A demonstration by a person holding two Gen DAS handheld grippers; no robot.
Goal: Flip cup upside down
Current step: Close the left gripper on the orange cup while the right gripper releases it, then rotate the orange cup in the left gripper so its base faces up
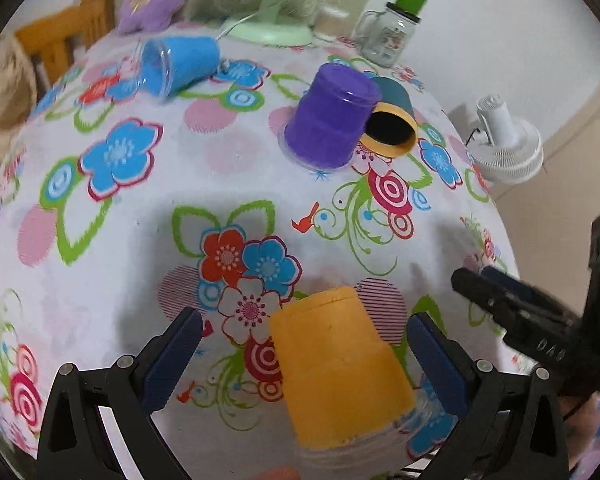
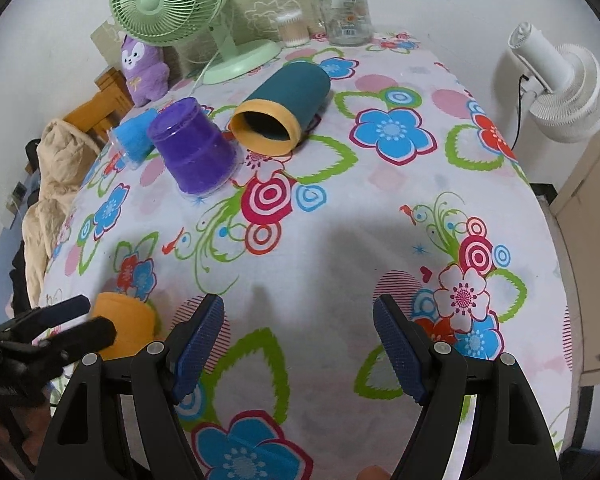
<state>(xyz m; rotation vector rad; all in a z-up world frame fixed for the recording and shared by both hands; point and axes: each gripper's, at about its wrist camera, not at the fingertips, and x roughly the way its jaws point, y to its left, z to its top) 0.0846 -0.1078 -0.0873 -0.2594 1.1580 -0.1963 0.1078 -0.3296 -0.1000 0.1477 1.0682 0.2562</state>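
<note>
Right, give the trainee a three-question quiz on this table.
1. True or false: the purple cup stands mouth down.
2. Which cup sits between the left gripper fingers? A) blue B) orange C) teal
3. How does the teal cup lie?

Key:
1. True.
2. B, the orange cup, mouth down, jaws open, not touching it.
3. On its side, its yellow-rimmed mouth facing the camera.
</note>
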